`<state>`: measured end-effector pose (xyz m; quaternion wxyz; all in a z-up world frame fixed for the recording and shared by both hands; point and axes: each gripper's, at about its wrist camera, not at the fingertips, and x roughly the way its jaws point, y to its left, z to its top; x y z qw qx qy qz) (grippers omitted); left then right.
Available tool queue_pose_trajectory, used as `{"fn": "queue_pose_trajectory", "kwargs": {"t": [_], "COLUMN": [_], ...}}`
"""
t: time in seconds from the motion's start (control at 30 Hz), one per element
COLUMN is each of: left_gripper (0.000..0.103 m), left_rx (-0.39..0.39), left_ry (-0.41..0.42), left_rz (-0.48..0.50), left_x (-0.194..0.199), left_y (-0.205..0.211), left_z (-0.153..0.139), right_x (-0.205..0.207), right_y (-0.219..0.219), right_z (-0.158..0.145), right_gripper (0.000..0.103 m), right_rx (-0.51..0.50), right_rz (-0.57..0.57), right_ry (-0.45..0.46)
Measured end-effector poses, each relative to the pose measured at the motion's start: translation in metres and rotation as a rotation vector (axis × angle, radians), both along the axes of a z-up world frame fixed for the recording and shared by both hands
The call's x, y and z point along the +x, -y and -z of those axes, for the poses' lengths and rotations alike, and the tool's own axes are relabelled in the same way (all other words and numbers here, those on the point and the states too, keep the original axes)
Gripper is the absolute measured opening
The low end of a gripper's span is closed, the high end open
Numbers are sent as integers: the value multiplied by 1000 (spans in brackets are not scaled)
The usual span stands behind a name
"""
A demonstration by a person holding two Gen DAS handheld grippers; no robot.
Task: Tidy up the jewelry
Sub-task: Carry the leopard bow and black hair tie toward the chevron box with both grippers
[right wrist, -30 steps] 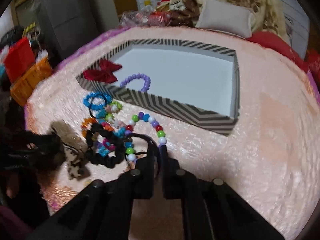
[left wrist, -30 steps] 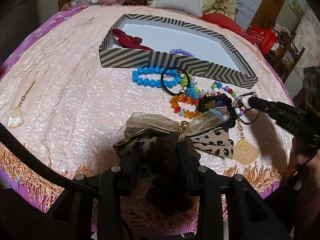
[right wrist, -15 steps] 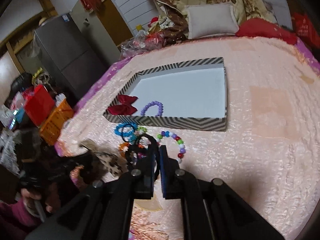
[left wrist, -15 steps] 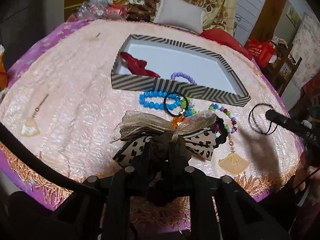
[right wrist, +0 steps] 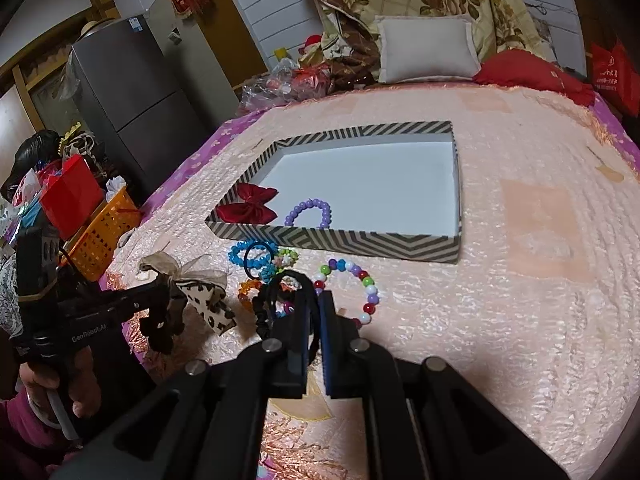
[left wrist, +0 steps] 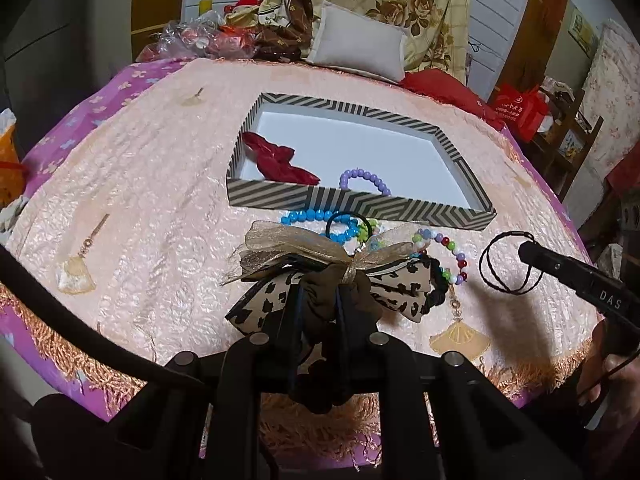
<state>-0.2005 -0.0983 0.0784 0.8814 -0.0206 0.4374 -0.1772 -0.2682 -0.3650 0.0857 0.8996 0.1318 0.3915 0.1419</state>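
My left gripper is shut on the brown scrunchie of a leopard-print bow with gold gauze loops, held a little above the cloth. The right wrist view shows the same bow at the left. My right gripper is shut on a thin black hair tie. From the left wrist the hair tie hangs as a loop off that gripper. The striped box beyond holds a red bow and a purple bead bracelet.
In front of the box lie a blue bead bracelet, a black hair tie, a multicolour bead bracelet and a black scrunchie. A white pillow sits at the far edge. An orange basket stands to the left.
The left jaws closed on the scrunchie and lifted the bow off the cloth. The right gripper rose and carried the thin hair tie clear of the pile.
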Motion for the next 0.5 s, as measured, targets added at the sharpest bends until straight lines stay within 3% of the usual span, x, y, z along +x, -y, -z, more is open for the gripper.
{"fn": "queue_pose_trajectory", "kwargs": {"t": [0.5], "left_gripper": [5], "left_rx": [-20], "left_ry": [53], "left_rz": [-13], "left_x": [36], "left_y": [1], "left_z": [-28], "right_x": [32], "right_y": [-8], "right_z": [-16], "right_gripper": [5], "right_rx": [-32], "right_rz": [7], "right_ry": [29]}}
